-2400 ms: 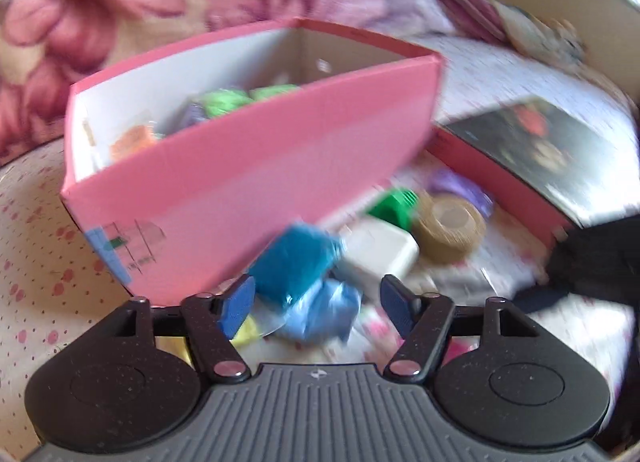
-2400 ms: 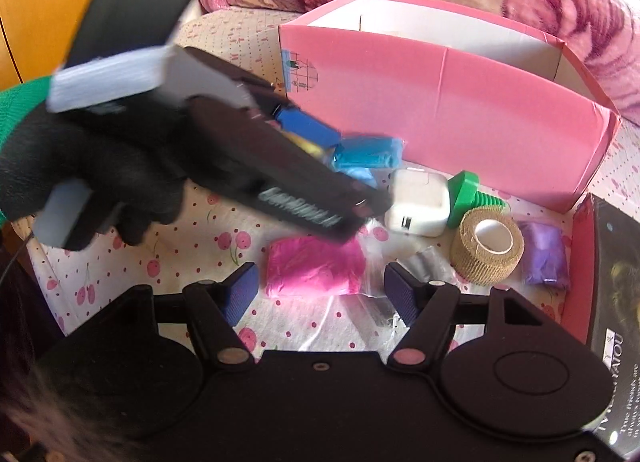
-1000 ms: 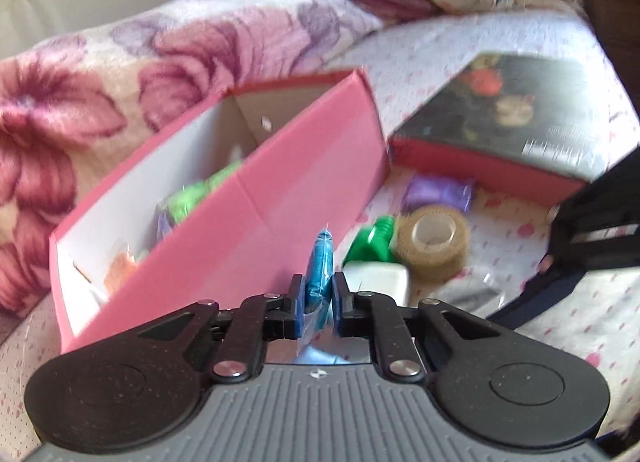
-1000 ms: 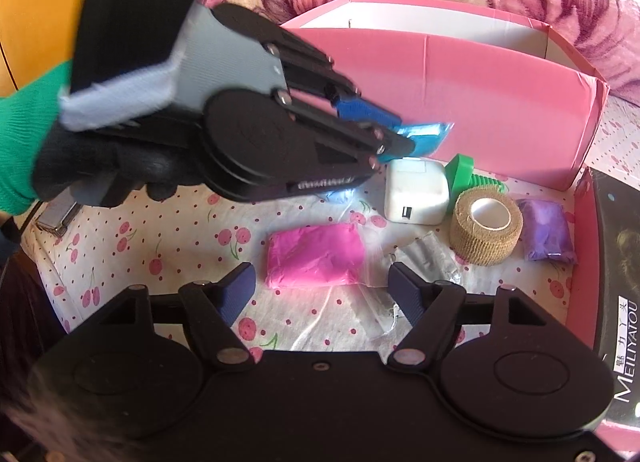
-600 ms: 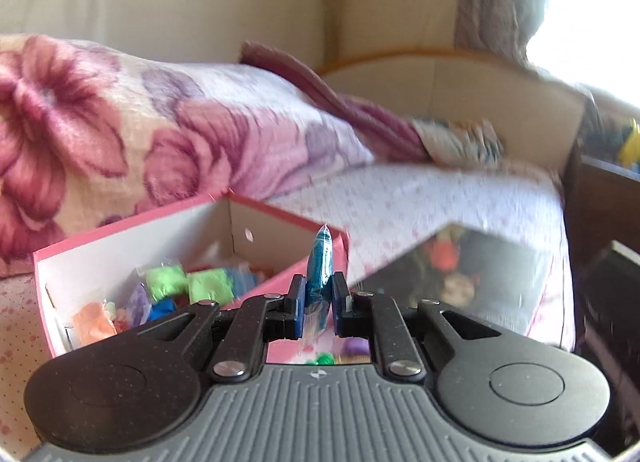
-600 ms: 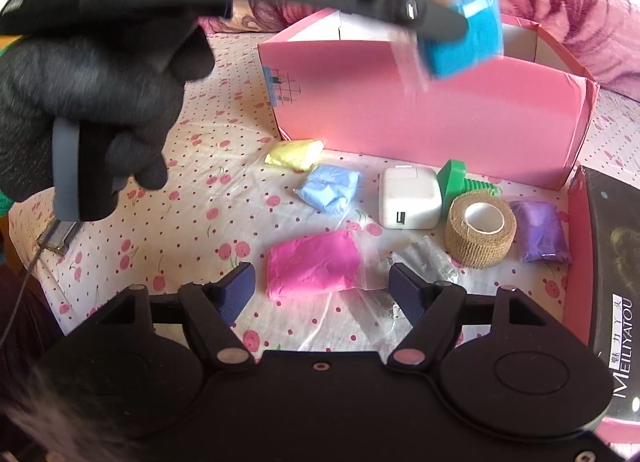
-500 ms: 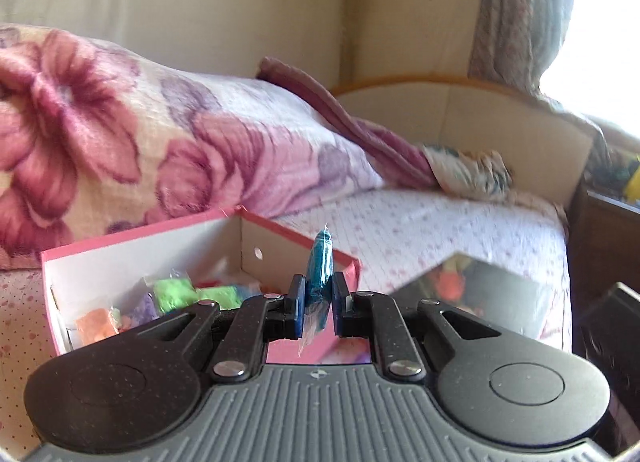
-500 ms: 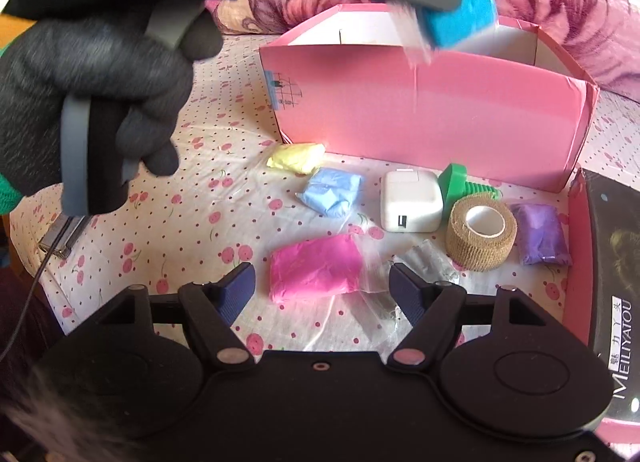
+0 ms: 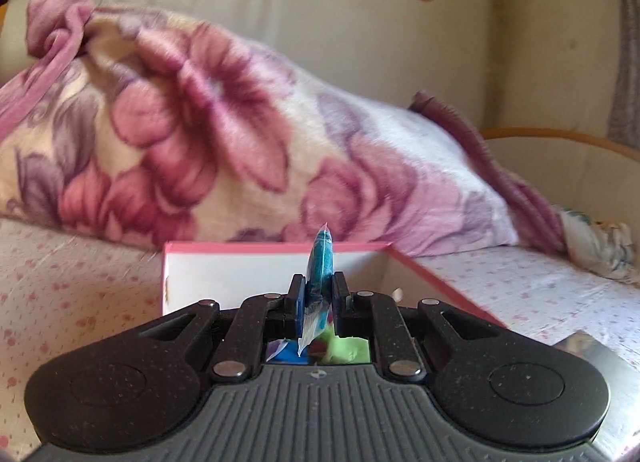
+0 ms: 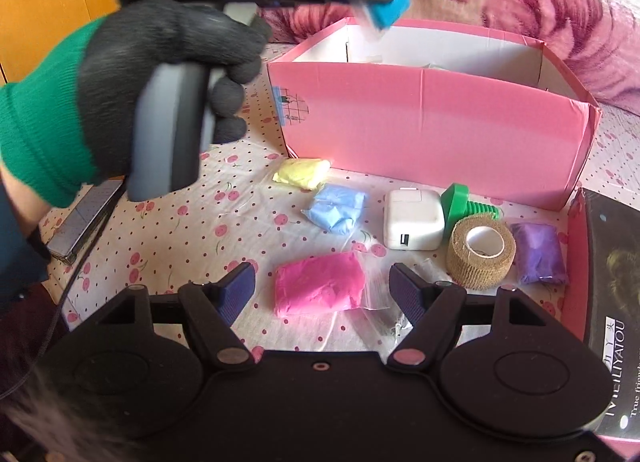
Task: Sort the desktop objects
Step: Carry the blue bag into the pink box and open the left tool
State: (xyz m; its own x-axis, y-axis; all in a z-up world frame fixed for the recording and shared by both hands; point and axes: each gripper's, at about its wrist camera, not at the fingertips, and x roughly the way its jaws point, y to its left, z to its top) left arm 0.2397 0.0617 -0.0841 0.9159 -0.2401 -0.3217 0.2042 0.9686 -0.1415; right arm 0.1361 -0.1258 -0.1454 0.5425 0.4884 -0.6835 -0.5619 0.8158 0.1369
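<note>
Left jaws: the left gripper (image 9: 316, 294) is clamped on one teal clay packet (image 9: 320, 266), held above the pink box (image 10: 432, 122), probably for dropping in.
Right jaws: the right gripper (image 10: 322, 288) is spread wide and empty, low over one pink clay packet (image 10: 320, 284), likely next.
Beyond them, counted: one yellow packet (image 10: 302, 172), one light-blue packet (image 10: 338, 208), one purple packet (image 10: 538, 254), one white charger (image 10: 414, 220), one green bolt (image 10: 464, 204), one tan tape roll (image 10: 480, 250).
</note>
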